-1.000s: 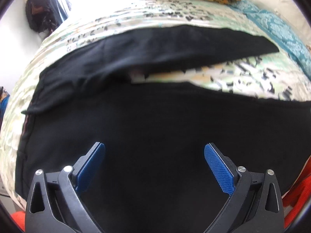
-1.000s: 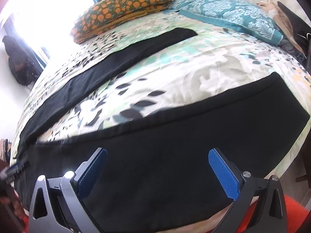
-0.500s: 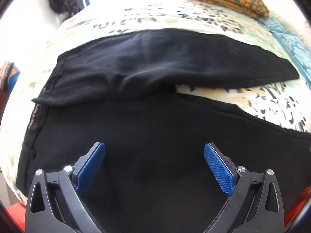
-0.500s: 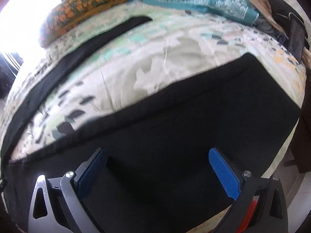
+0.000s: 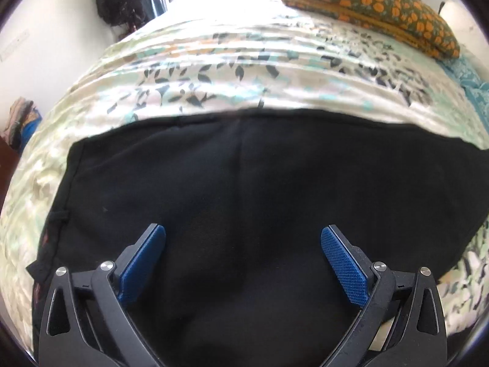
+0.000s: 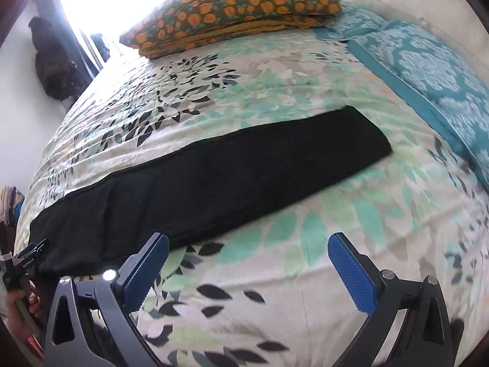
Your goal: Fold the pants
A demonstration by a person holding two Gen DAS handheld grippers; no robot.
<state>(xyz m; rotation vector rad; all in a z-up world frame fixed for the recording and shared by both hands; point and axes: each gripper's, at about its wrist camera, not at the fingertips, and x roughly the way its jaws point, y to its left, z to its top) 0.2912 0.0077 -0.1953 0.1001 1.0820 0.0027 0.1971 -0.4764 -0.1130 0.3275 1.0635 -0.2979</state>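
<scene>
Although the black pants (image 6: 214, 177) already lie leg over leg in one long strip across the bedspread (image 6: 305, 275), toward ten o'clock, crosswise folds remain; left gripper (image 5: 243, 263) and right gripper (image 6: 247, 272) hover wide open, empty.

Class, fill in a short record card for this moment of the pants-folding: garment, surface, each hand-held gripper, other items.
garment: black pants, laid as one long strip
surface: leaf-print bedsheet
left hand-held gripper: open, over the pants, holding nothing
right hand-held gripper: open, over bare sheet beside the pants
other items: orange-flowered pillow, teal pillow
</scene>
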